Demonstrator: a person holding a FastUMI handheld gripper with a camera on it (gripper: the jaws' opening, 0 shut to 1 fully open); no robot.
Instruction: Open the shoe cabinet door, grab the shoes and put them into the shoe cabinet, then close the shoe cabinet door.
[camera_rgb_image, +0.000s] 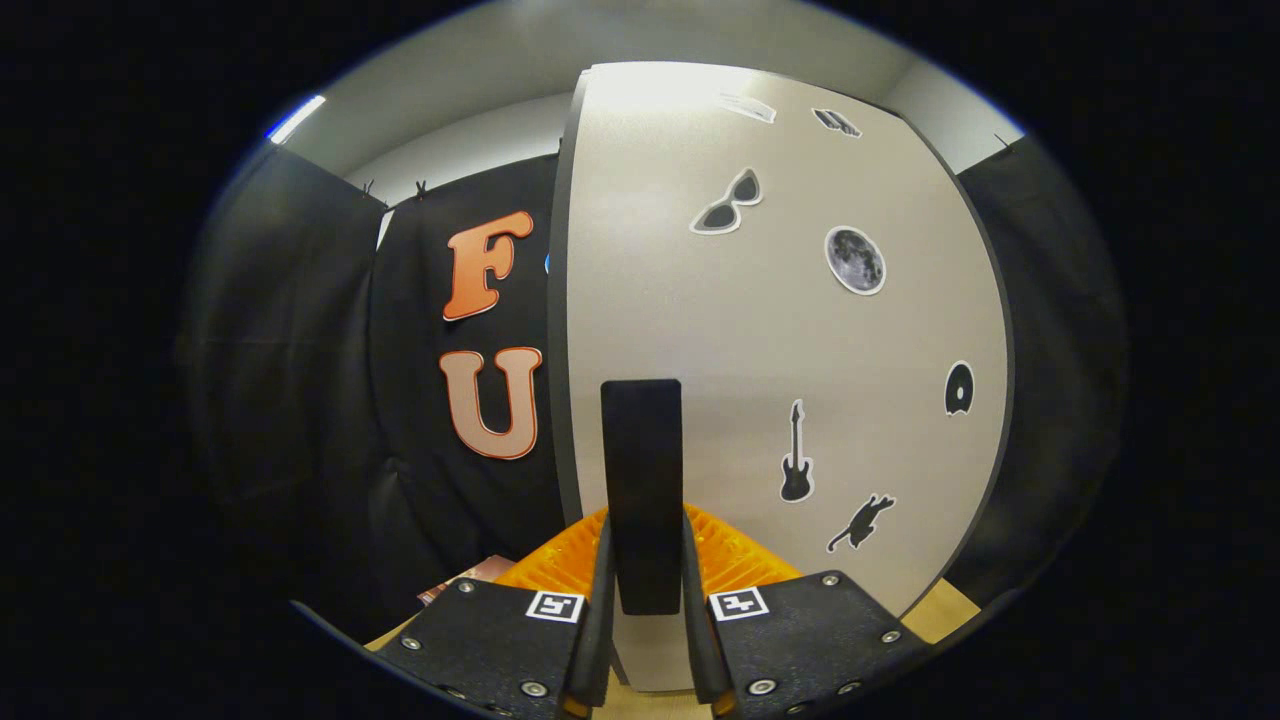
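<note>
Gripper-mounted fisheye, very close, facing cabinet door

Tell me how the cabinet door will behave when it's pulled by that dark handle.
The cabinet door looks like a flat rigid panel, so it should swing, not flex. The gripper is closed around the upright handle, whose smooth look may let the fingers slip.

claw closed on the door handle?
Yes, the claw has both fingers pressed against the sides of the dark vertical handle on the cabinet door.
</note>
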